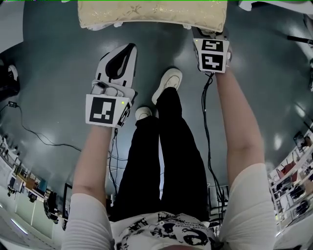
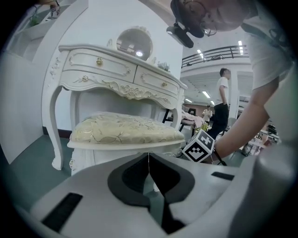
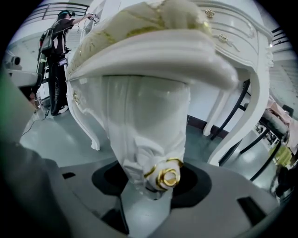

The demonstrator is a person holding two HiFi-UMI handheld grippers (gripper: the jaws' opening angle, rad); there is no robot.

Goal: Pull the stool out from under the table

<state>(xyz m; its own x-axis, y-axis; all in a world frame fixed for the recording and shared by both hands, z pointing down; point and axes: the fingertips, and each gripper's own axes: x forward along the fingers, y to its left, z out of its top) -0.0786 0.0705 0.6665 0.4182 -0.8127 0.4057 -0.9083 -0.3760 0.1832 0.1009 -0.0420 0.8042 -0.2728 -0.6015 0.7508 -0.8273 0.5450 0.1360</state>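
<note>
The stool [image 1: 151, 14], white with a cream patterned cushion, lies at the top of the head view. In the left gripper view the stool [image 2: 125, 130] stands in front of the white dressing table [image 2: 116, 69]. My right gripper [image 1: 209, 34] is at the stool's right front corner. Its jaws are shut on the carved stool leg [image 3: 149, 125] just above the gold ornament [image 3: 167, 176], which sits between the pads of the right gripper [image 3: 151, 183]. My left gripper [image 1: 126, 49] hangs shut and empty over the floor, short of the stool; its jaws [image 2: 149, 155] meet in a thin line.
The person's legs and white shoes [image 1: 168, 80] stand between the two grippers. Cables [image 1: 29, 129] trail over the grey floor at left. The dressing table's curved leg [image 3: 253, 107] is right of the stool. Another person [image 2: 222, 102] stands in the background.
</note>
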